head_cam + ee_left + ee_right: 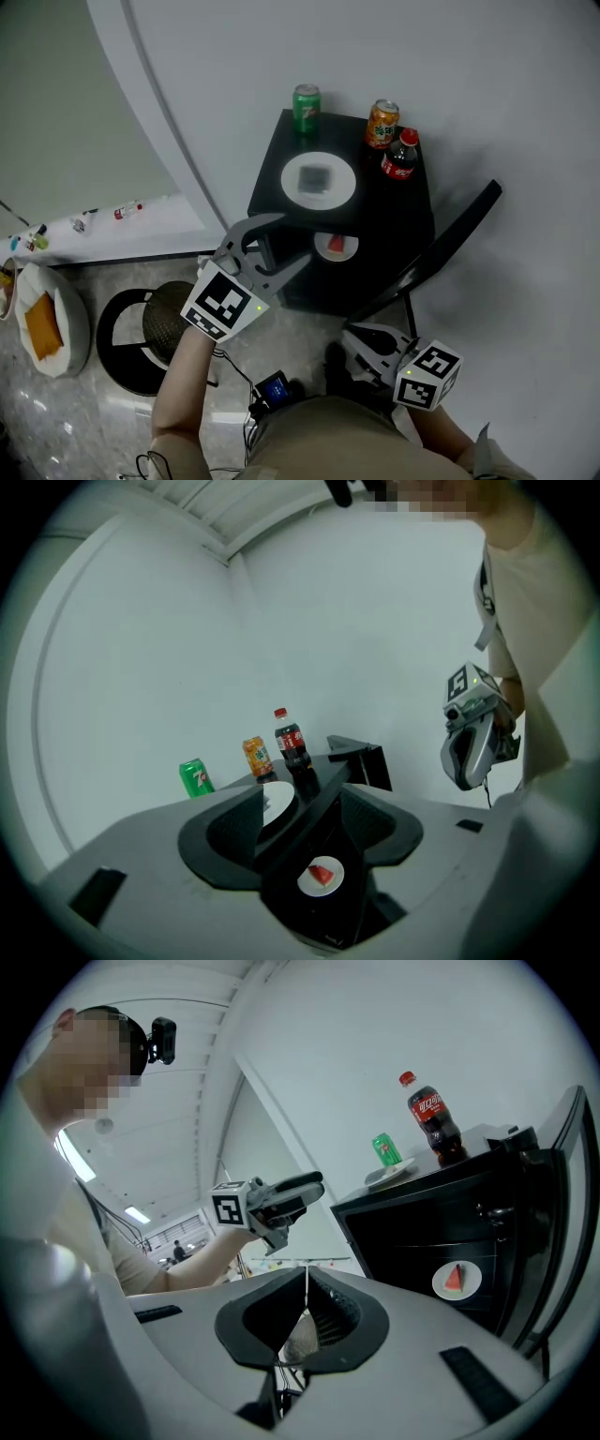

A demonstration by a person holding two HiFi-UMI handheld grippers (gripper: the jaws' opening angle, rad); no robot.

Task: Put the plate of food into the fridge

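A small white plate with a red watermelon slice [336,246] sits on a shelf inside the low black fridge [403,216]. The same plate [322,876] shows between my left jaws and at the right of the right gripper view [457,1281]. The fridge door [450,244] stands swung open to the right. My left gripper [286,241] hovers in front of the fridge opening, open, with nothing between its pads and not touching the plate. My right gripper [349,336] hangs low near my body, shut and empty.
On the fridge top stand a white plate [319,178], a green can [306,105], an orange can [382,123] and a cola bottle [401,155]. A black round stool [141,328] and a white cushion [47,319] lie on the floor at left.
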